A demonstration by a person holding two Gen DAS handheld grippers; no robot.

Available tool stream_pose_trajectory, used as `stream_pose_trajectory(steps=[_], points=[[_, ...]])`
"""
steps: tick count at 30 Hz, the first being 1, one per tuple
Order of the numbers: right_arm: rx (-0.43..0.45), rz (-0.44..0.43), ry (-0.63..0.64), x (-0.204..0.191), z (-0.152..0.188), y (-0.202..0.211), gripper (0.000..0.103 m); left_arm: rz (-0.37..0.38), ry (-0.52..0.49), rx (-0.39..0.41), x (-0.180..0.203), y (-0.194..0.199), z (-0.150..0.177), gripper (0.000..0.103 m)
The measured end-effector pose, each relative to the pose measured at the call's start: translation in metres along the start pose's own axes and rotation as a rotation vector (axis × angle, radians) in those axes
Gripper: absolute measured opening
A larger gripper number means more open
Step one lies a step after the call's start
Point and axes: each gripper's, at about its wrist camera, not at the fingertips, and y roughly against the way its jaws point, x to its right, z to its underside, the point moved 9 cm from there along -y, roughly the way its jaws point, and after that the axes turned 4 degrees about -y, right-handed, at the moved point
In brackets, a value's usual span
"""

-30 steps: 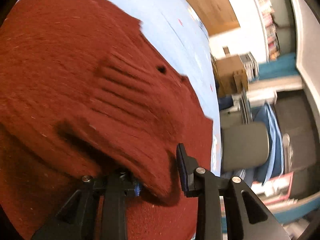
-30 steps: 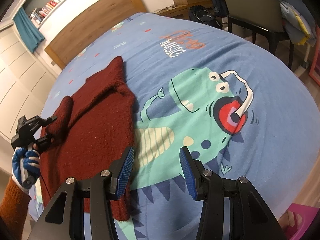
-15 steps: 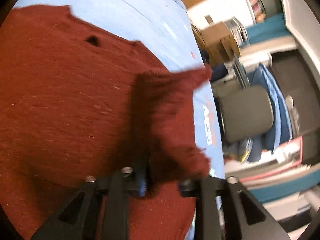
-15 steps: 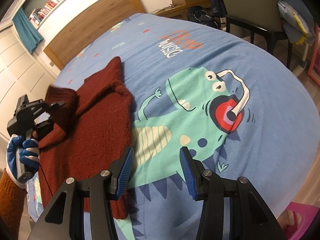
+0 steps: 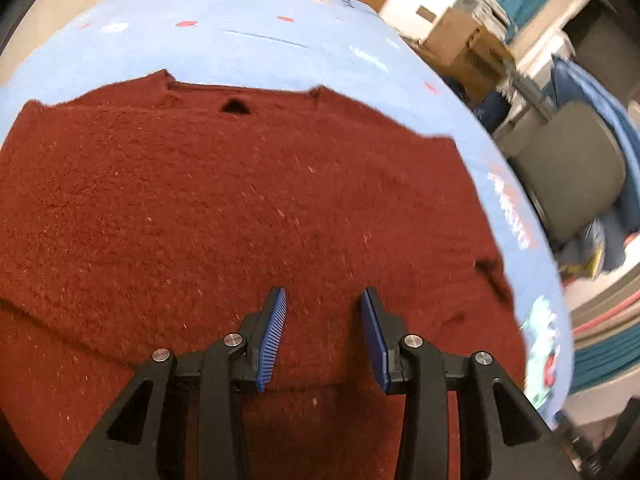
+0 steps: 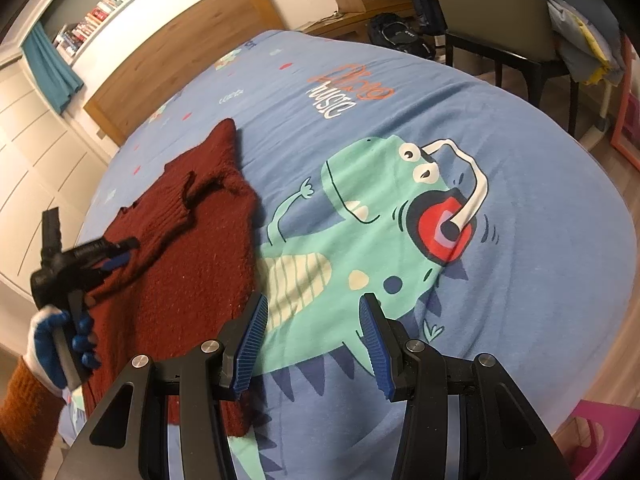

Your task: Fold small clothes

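Note:
A dark red knitted sweater (image 5: 224, 216) lies on the blue bedspread (image 5: 256, 48) and fills most of the left wrist view. In the right wrist view the sweater (image 6: 192, 264) lies at the left of the bed with one sleeve folded across its body. My left gripper (image 5: 323, 320) is open and empty just above the sweater; it also shows in the right wrist view (image 6: 120, 256), held by a gloved hand. My right gripper (image 6: 312, 324) is open and empty over the green dinosaur print (image 6: 360, 232), beside the sweater's right edge.
A wooden headboard (image 6: 184, 52) stands at the far end of the bed. A dark chair (image 6: 504, 32) with piled cloth stands beyond the bed's right side, and a grey chair (image 5: 568, 176) shows in the left wrist view. White cupboards (image 6: 36, 152) line the left.
My left gripper carried the sleeve across the sweater, then let it go and opened. The sleeve now lies folded on the body. My right gripper has hardly moved.

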Motion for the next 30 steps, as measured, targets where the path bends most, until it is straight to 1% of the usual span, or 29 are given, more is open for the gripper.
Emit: stream_pose_trajectory(steps=[1,3,4,6,7,9,10,13,15,18,20,21,22,23,26,28,30], points=[[-0.002,0.0,0.001,-0.001,0.001,0.0,0.049,-0.013,-0.032,-0.011,0.007,0.0,0.005,0.051],[-0.005,-0.002,0.0,-0.002,0.002,-0.001,0.049,-0.002,-0.066,-0.033,0.018,-0.002,0.014,0.062],[-0.004,-0.003,0.0,-0.003,0.002,-0.001,0.049,0.001,-0.094,-0.045,0.026,-0.003,0.021,0.062],[-0.001,-0.006,0.003,-0.006,0.002,0.0,0.049,-0.039,-0.147,-0.028,0.031,0.001,0.027,0.062],[0.001,-0.007,0.007,-0.007,0.002,0.001,0.049,-0.053,-0.154,-0.015,0.031,0.004,0.026,0.062],[0.004,-0.005,0.014,-0.009,0.0,0.003,0.049,-0.074,-0.129,0.014,0.021,0.012,0.019,0.062],[0.006,-0.003,0.015,-0.009,0.0,0.004,0.049,-0.092,-0.114,0.032,0.013,0.013,0.015,0.062],[0.01,0.0,0.015,-0.01,-0.001,0.006,0.049,-0.18,-0.076,0.074,-0.027,0.023,0.0,0.062],[0.01,-0.001,0.018,-0.012,-0.002,0.006,0.049,-0.258,-0.042,0.103,-0.06,0.032,-0.011,0.062],[0.01,-0.007,0.025,-0.018,-0.002,0.005,0.049,-0.361,0.01,0.136,-0.102,0.044,-0.013,0.062],[0.006,-0.01,0.033,-0.023,0.0,0.003,0.049,-0.407,0.074,0.13,-0.131,0.047,-0.003,0.062],[0.003,-0.012,0.038,-0.026,0.0,0.002,0.049,-0.407,0.095,0.115,-0.135,0.043,-0.007,0.062],[-0.001,-0.014,0.041,-0.028,0.001,0.001,0.049,-0.396,0.116,0.092,-0.142,0.043,0.003,0.062],[-0.004,-0.016,0.044,-0.03,0.002,0.0,0.049,-0.372,0.133,0.074,-0.145,0.037,0.012,0.062],[-0.008,-0.019,0.06,-0.037,0.004,0.0,0.049,-0.299,0.188,0.065,-0.144,0.035,0.025,0.062],[-0.006,-0.019,0.068,-0.04,0.003,0.002,0.049,-0.269,0.194,0.058,-0.141,0.038,0.028,0.062],[-0.002,-0.023,0.069,-0.043,0.001,0.004,0.049,-0.264,0.182,0.058,-0.139,0.045,0.031,0.062]])
